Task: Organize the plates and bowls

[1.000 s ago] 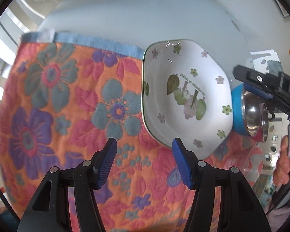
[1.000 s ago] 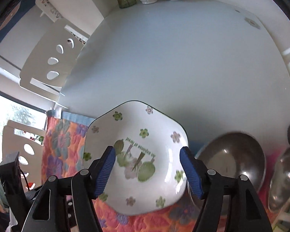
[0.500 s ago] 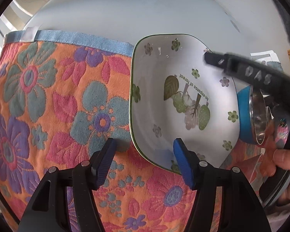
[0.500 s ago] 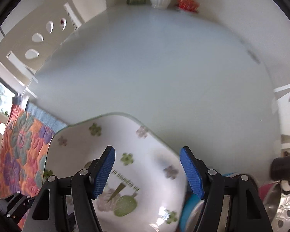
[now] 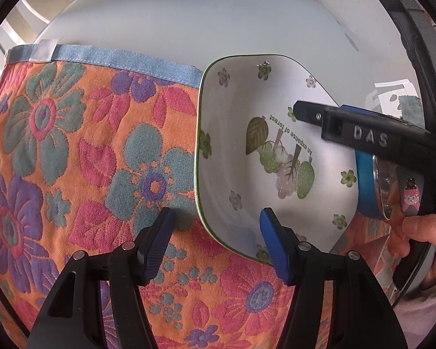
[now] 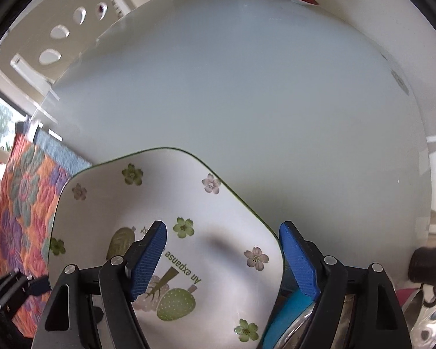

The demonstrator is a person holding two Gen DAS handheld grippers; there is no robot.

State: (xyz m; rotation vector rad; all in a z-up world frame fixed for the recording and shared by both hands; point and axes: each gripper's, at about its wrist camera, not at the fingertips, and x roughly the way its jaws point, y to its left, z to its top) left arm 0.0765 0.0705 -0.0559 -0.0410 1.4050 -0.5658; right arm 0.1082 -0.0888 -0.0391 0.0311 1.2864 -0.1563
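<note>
Left wrist view, bowl (image 5: 276, 157) reads "An expanse of forest", "DAS" on right tongs (image 5: 302, 110), both tongs spread

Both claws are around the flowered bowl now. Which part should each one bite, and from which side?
Take the flowered bowl by its thin green rim. The left claw already straddles the near-left edge, one finger inside; the right claw straddles the right edge beside the blue bowl. The shallow flared wall suits pinching from opposite sides.
</note>
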